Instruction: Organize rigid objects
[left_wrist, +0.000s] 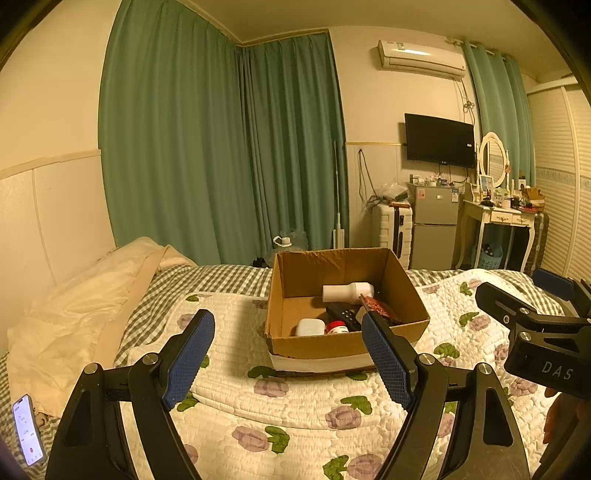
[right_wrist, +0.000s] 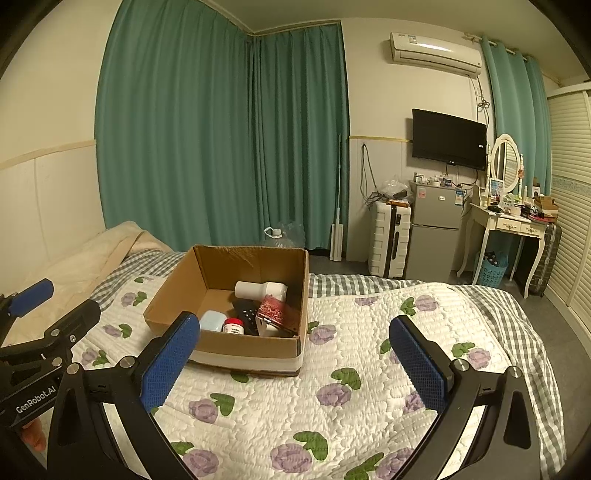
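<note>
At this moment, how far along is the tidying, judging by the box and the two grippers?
Done: the brown cardboard box on the floral quilt already holds a white plastic bottle, a black remote control, a pale earbud case, a red-capped jar and a red patterned box. In hand: nothing; the left gripper and right gripper are open. Left: no loose items visible on the quilt.

Cardboard box (right_wrist: 236, 345): matt brown corrugated paper w/ a pale tape band along the base. Quilt (right_wrist: 369, 387): stitched, puffy cloth, floral print. White bottle (right_wrist: 260, 290) in box: smooth plastic, slight sheen. Both grippers' pads (left_wrist: 190, 354): blue textured rubbery finish on matt black plastic arms w/ shiny metal pins.
</note>
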